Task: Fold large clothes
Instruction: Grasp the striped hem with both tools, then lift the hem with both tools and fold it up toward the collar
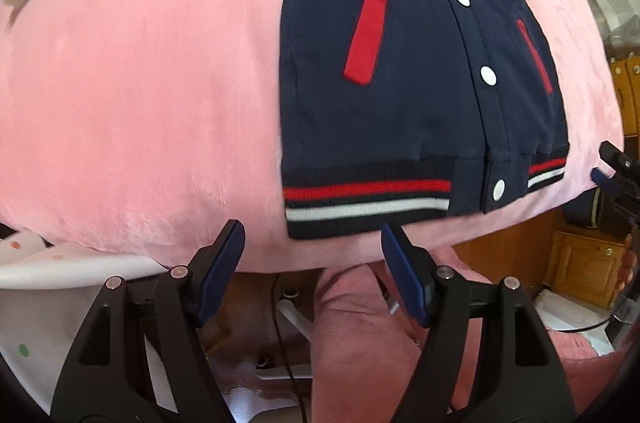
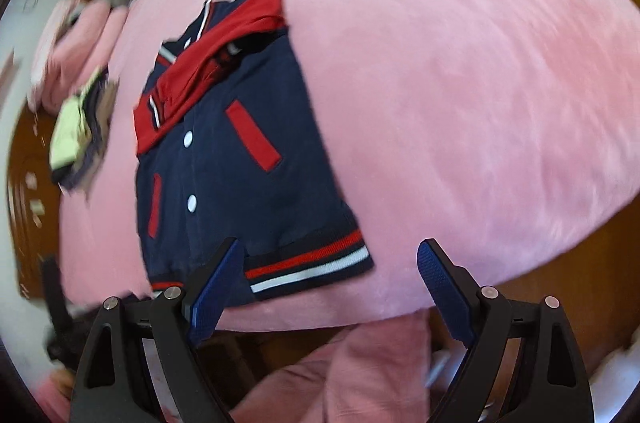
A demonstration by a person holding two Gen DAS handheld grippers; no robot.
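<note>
Okay, my left gripper [image 1: 312,235] and right gripper [image 2: 328,255] both hang with fingers spread wide, gripping nothing, just off the near edge of the pink blanket [image 1: 140,83]. On it lies the navy-and-red varsity jacket [image 1: 400,83], snapped shut, red sleeves folded across its far half.

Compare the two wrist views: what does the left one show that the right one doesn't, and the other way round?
Only the left wrist view shows three white snaps down the jacket front, wooden cabinets and the right gripper at the frame's right edge.

Only the right wrist view shows the jacket's collar end, a wide bare stretch of pink blanket and the pale wall behind.

Both show the navy and red jacket with sleeves folded across, the green-topped clothes pile beyond it, and the viewing gripper (left gripper, right gripper) with jaws open and empty at the striped hem.
</note>
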